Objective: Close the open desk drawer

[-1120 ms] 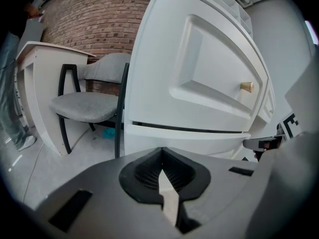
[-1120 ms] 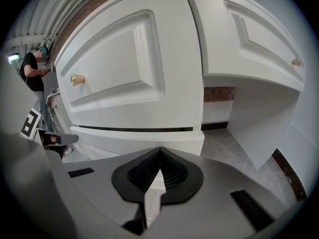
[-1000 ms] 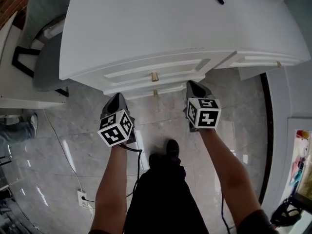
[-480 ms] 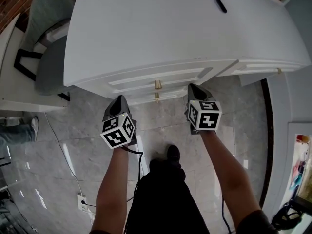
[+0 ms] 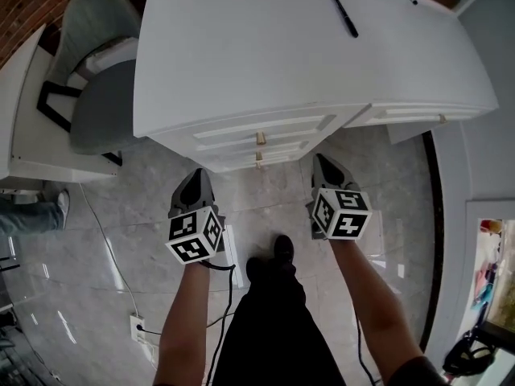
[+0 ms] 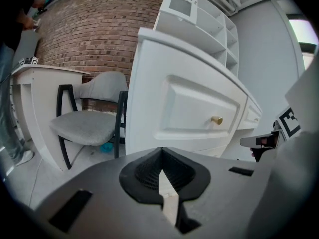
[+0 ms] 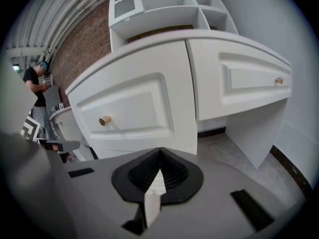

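**Both hand-held grippers held clear of the drawer front**

A grey, glossy marble-tiled floor is seen across the lower part of the head view. Above it a large white table with a curved front edge is placed, and a grey upholstered chair with a black frame is set just beside its left end.

The white panelled drawer is found in the middle of the table's front, directly beneath the overhanging top. Whether a gap remains behind its face cannot be told.

The left hand-held gripper and the right hand-held gripper are held over the floor, near the drawer front but apart from it, one to each side of its middle. In the left gripper view the left hand-held gripper is clenched, with nothing between its jaws; the same is seen of the right hand-held gripper.

A slim black pen is laid on the table top. A small round brass knob is fixed to the drawer's face.
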